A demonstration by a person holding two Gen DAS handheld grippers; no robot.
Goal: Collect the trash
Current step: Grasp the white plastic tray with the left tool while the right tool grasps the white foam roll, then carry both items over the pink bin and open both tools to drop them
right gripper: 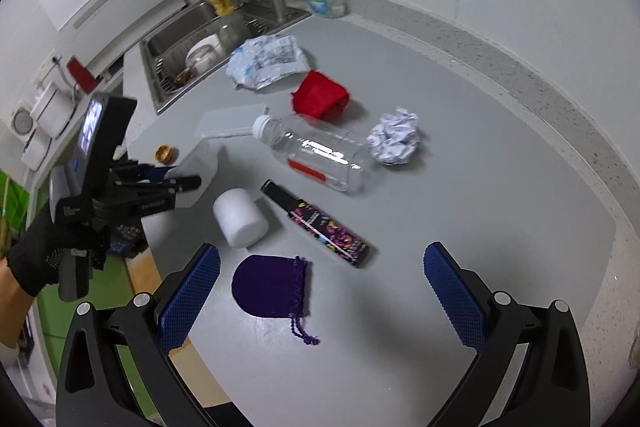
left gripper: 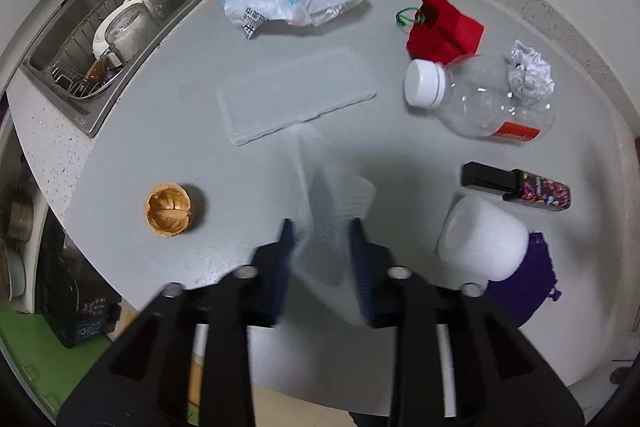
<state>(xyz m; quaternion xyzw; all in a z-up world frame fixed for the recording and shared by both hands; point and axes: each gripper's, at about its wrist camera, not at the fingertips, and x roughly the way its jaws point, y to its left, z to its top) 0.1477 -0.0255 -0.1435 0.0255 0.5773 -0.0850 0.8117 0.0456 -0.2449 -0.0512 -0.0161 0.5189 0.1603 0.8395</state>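
Translucent plastic — a clear tray half [left gripper: 332,211] — sits clamped between the blue pads of the left tool [left gripper: 322,247]; the right wrist view shows that tool from outside, in a black-gloved hand [right gripper: 48,255]. The right tool [right gripper: 322,291] gapes wide, gripping nothing, over one purple pouch [right gripper: 272,287]. Ahead of it on the grey table [right gripper: 480,195]: one foam roll [right gripper: 240,217], one black tube [right gripper: 320,225], one clear bottle [right gripper: 320,157], one paper ball [right gripper: 394,141], one red cloth [right gripper: 320,95], one crumpled bag [right gripper: 266,61]. Farthest left, a sink [right gripper: 176,39].

Motion blur smears the clear plastic piece [left gripper: 332,211] between the left gripper's fingers [left gripper: 285,247], hiding its shape.
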